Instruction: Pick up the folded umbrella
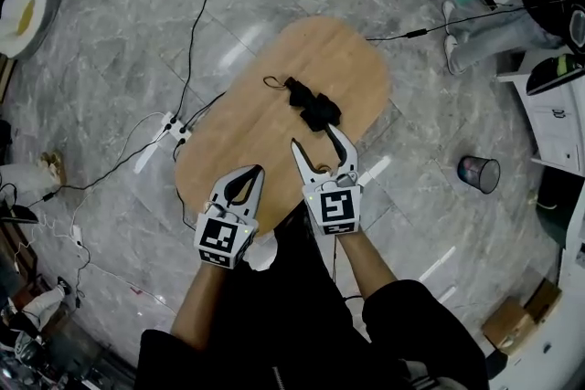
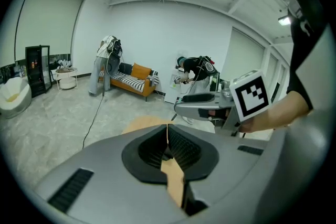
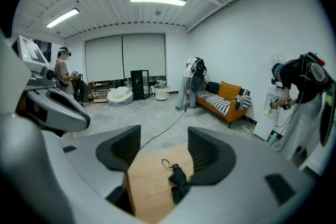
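Observation:
The folded black umbrella (image 1: 311,103) lies on the oval wooden table (image 1: 338,50), its wrist loop towards the far left. My right gripper (image 1: 313,137) is open just short of the umbrella's near end, not touching it. In the right gripper view the umbrella (image 3: 177,180) lies ahead between the open jaws, close to the right pad (image 3: 207,155), and my right gripper (image 3: 164,147) holds nothing. My left gripper (image 1: 257,169) hangs shut and empty over the table's near left edge. In the left gripper view my left gripper (image 2: 168,127) shows its pads pressed together.
Cables and a white power strip (image 1: 170,127) lie on the floor left of the table. A small bin (image 1: 479,173) stands to the right, a cardboard box (image 1: 515,321) at lower right. A seated person (image 1: 498,18) is at the far right. An orange sofa (image 3: 227,98) lines the wall.

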A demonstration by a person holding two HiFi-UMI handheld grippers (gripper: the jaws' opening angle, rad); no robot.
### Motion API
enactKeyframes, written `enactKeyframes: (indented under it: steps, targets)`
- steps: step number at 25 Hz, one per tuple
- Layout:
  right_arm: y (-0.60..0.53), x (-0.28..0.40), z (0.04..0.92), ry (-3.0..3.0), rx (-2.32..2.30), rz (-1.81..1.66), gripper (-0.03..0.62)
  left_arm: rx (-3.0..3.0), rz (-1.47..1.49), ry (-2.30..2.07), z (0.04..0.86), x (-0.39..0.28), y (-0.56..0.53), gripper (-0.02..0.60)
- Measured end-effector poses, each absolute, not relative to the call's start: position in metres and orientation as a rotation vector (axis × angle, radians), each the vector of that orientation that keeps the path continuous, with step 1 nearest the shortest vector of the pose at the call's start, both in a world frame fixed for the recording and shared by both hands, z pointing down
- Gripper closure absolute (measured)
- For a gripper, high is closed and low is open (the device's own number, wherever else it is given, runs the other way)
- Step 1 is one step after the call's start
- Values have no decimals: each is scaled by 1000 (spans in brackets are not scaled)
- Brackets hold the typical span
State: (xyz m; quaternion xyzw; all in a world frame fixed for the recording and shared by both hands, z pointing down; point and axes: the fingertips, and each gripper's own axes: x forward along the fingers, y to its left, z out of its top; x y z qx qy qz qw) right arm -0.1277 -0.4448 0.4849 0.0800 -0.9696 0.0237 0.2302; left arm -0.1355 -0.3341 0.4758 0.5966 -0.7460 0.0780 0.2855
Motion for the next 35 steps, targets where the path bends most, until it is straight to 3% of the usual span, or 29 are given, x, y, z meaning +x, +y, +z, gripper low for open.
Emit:
enactKeyframes:
  steps: [35]
  targets:
    - [-495, -151, 690, -2342, 64, -25, 289, 1462, 198, -1927, 543, -135, -361, 566]
